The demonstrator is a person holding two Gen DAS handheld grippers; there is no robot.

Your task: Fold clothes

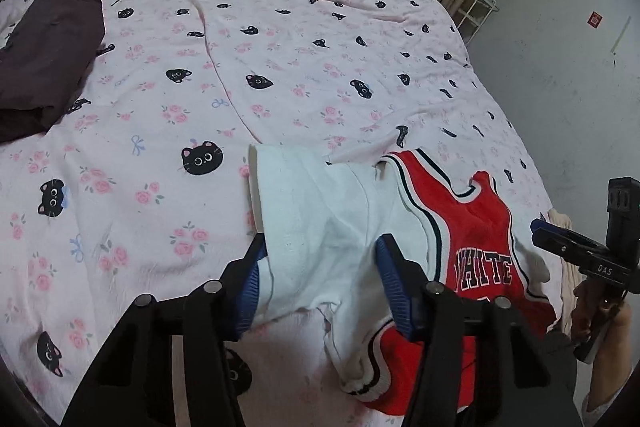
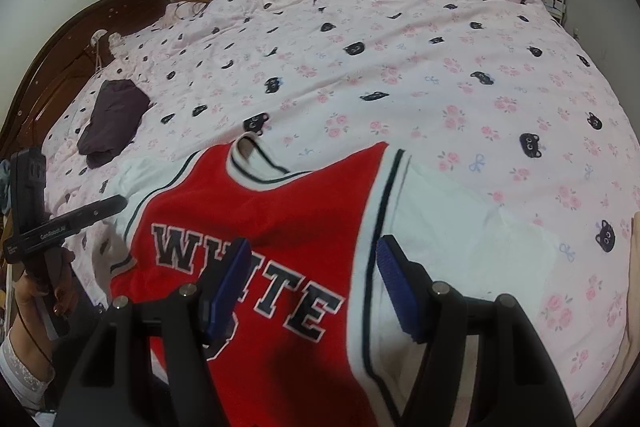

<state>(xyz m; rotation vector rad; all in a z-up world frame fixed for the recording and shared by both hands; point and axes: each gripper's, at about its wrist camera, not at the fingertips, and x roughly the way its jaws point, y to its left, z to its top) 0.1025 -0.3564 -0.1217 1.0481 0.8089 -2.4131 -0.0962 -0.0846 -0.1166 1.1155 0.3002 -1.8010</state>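
A wide bed (image 1: pixel 280 39) under a pale pink quilt printed with black cat faces, roses and blue bows fills everything ahead of both hand-held grippers. On it, right at the near edge, lies the red-and-white basketball-style shirt (image 2: pixel 280 211) with white sleeves and dark striped trim; big block letters on the chest read "WHITE". Far off to the left of the left hand-held gripper (image 1: pixel 320 267) sits a folded dark purple garment (image 1: pixel 48 55). That left one stands released, blue ribbed pads spread either side of the shirt's white sleeve (image 1: pixel 320 219), not pinching it. The right hand-held gripper (image 2: pixel 314 269) is released too, jaws wide above the lettering and the striped armhole. Seen from the right, the left tool's side reads "GenRobot.AI"; from the left, the right tool shows "DAS".
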